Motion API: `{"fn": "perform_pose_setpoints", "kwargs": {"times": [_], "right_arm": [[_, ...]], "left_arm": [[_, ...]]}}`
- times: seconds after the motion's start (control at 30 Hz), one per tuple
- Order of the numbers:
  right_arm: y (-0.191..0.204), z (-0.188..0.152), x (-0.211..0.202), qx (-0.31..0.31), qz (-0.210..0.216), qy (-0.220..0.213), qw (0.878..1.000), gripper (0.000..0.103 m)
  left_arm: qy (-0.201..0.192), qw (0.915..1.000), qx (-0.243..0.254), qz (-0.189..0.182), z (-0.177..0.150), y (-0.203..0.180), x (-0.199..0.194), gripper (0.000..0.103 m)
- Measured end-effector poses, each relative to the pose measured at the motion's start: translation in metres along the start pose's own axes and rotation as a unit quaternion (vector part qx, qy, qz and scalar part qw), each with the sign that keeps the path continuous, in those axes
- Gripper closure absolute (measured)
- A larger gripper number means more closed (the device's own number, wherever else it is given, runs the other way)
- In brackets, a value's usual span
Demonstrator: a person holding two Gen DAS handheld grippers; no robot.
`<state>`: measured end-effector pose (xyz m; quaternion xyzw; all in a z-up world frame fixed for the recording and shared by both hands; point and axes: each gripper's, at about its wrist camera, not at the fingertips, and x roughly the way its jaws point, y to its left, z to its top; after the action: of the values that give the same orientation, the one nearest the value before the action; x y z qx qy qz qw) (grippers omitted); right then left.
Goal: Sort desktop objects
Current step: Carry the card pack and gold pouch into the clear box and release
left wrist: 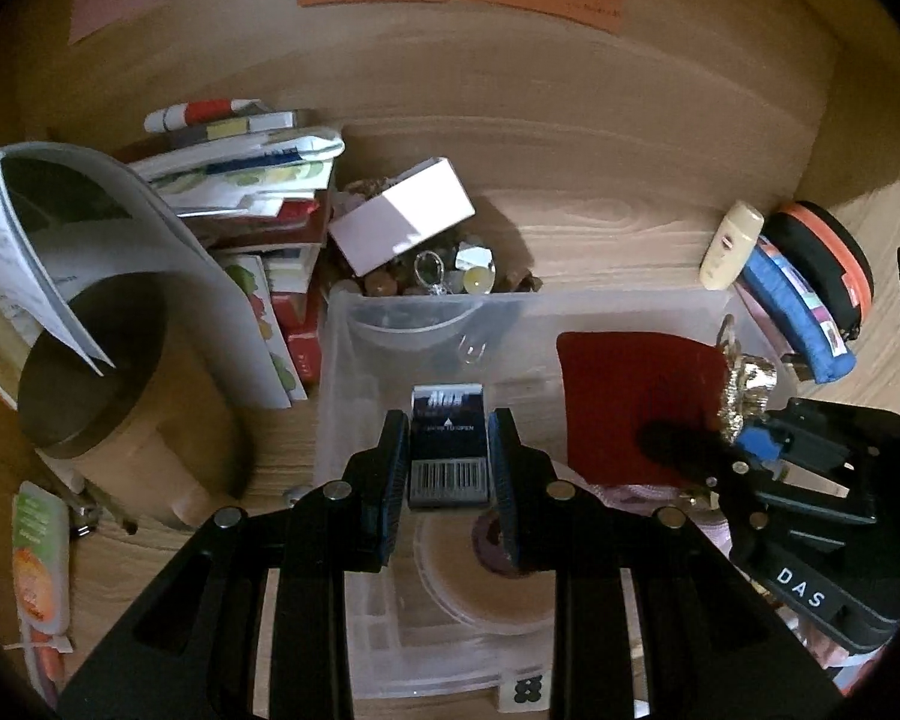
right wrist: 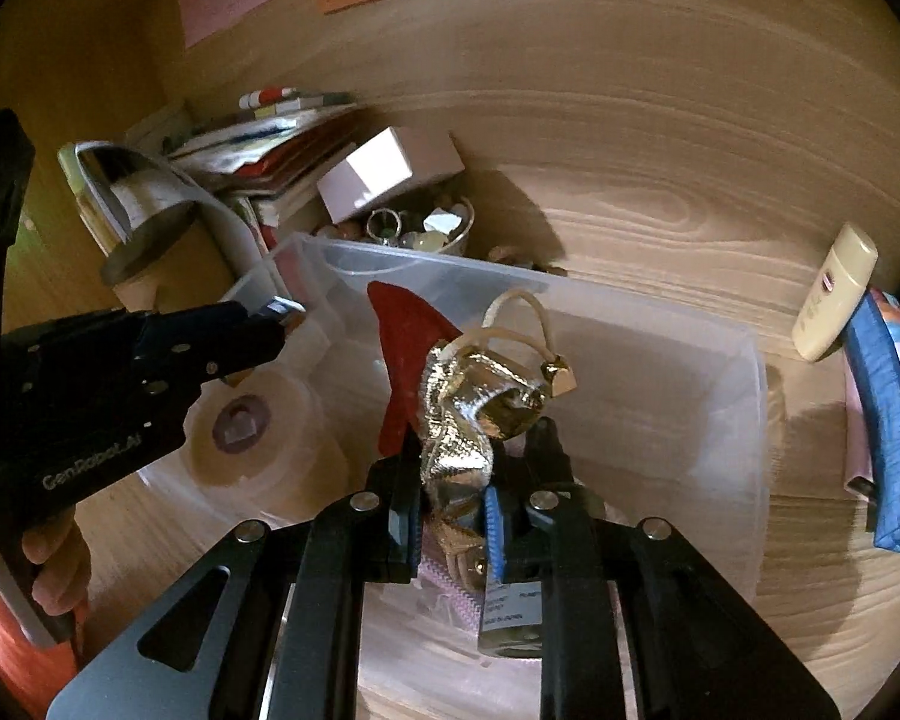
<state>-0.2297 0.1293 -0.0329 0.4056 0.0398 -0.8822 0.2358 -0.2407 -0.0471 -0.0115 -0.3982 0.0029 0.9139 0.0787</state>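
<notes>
My left gripper (left wrist: 448, 450) is shut on a small dark blue box with a barcode (left wrist: 448, 447) and holds it over the clear plastic bin (left wrist: 354, 324). My right gripper (right wrist: 450, 498) is shut on a crumpled gold pouch with a cream cord (right wrist: 480, 402), also over the bin (right wrist: 744, 420). A red pouch (left wrist: 624, 396) lies in the bin, and it shows behind the gold pouch in the right wrist view (right wrist: 402, 330). A tape roll (right wrist: 240, 426) lies in the bin's left part. The left gripper shows in the right wrist view (right wrist: 282, 307), the right gripper in the left wrist view (left wrist: 744, 426).
A pile of books and papers (left wrist: 240, 192) and a brown cylinder (left wrist: 120, 396) stand left of the bin. A white box (left wrist: 402, 216) and a bowl of trinkets (left wrist: 444, 276) sit behind it. A cream bottle (right wrist: 834, 300) and a blue pouch (right wrist: 888, 414) lie to the right.
</notes>
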Motion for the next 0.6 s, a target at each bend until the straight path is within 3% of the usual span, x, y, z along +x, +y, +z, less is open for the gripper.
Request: {"fn": "perform_pose_setpoints", "kwargs": {"times": [0.23,0.3,0.37,0.6], "right_arm": [[0.010,-0.002,0.004,-0.028,-0.007,0.006,1.000,0.071],[0.012,-0.002,0.004,-0.032,-0.010,0.009,0.999,0.061],[0.012,-0.002,0.002,-0.033,-0.016,0.006,0.999,0.055],[0.013,-0.001,-0.017,-0.034,-0.028,-0.007,0.999,0.049]], "left_arm": [[-0.004,0.9999,0.009,-0.002,-0.001,-0.001,-0.001,0.076],[-0.004,0.9999,0.011,-0.005,-0.001,-0.002,-0.003,0.075],[-0.005,0.9999,0.014,-0.005,-0.002,-0.002,-0.006,0.070],[-0.032,0.9991,0.026,-0.003,-0.005,-0.005,-0.034,0.047]]}}
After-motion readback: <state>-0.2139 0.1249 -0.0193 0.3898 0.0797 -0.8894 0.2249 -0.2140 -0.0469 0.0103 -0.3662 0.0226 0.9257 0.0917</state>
